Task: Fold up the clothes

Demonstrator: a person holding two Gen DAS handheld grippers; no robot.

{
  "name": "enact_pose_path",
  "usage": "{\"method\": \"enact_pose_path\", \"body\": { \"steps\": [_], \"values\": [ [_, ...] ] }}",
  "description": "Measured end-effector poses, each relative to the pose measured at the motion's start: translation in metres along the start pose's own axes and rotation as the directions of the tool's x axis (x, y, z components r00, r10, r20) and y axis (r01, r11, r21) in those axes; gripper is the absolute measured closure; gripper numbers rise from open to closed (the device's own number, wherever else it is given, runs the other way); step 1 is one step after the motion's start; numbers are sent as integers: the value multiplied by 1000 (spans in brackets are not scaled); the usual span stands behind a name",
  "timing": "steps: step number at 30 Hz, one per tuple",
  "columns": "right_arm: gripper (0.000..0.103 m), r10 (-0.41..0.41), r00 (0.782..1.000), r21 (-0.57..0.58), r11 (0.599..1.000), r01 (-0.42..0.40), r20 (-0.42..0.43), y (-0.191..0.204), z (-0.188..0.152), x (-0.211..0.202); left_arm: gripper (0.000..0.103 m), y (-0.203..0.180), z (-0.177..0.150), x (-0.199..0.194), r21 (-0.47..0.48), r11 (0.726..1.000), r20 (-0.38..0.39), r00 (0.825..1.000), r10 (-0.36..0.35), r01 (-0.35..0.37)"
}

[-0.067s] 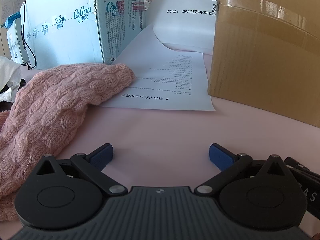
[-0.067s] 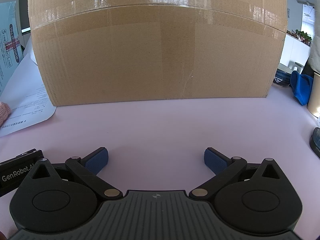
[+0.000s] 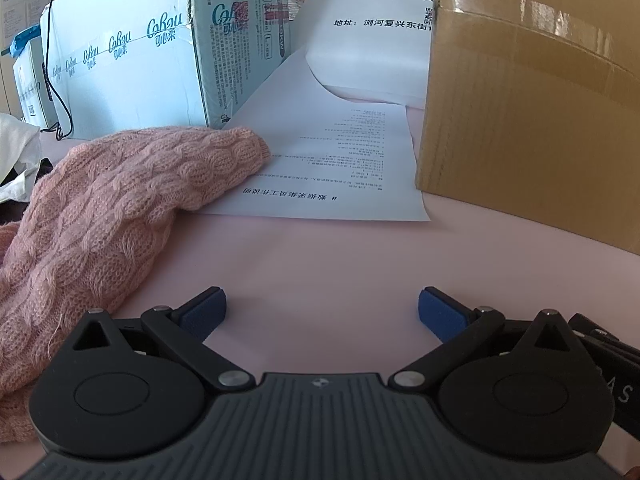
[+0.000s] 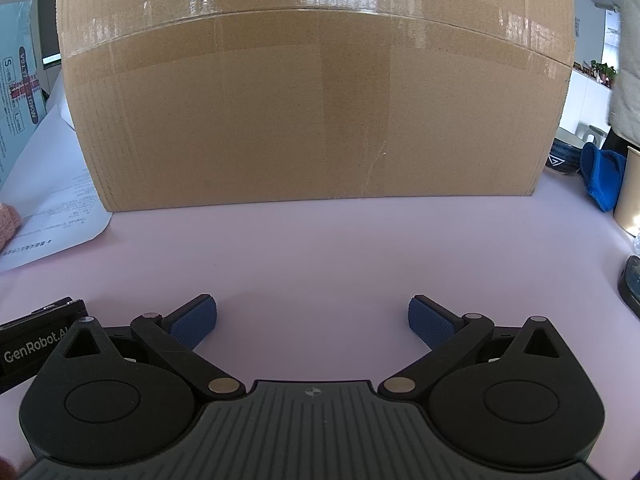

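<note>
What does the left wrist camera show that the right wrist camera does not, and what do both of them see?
Only the left wrist view shows most of the pink knit sweater, the white and blue carton behind it, and the left tongs, open over bare table.

Only the right wrist view shows the blue cloth at the far right and the right tongs, also open and empty.

Both show the brown cardboard box, the printed sheet of paper and the pink table.
</note>
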State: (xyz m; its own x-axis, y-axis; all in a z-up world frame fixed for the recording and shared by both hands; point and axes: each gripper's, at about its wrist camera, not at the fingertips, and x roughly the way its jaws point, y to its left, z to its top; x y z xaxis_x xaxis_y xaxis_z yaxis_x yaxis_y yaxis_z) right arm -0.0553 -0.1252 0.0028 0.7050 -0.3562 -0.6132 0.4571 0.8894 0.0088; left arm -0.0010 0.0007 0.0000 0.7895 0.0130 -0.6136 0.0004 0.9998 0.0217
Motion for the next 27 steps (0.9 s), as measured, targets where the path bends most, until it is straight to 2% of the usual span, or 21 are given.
{"method": "enact_pose_path", "body": {
  "steps": [27],
  "values": [
    [0, -11, 1000, -6, 1000, 11, -4, 4, 1, 5, 0, 0, 2, 0, -7, 1000, -11, 1000, 10, -10]
  ]
}}
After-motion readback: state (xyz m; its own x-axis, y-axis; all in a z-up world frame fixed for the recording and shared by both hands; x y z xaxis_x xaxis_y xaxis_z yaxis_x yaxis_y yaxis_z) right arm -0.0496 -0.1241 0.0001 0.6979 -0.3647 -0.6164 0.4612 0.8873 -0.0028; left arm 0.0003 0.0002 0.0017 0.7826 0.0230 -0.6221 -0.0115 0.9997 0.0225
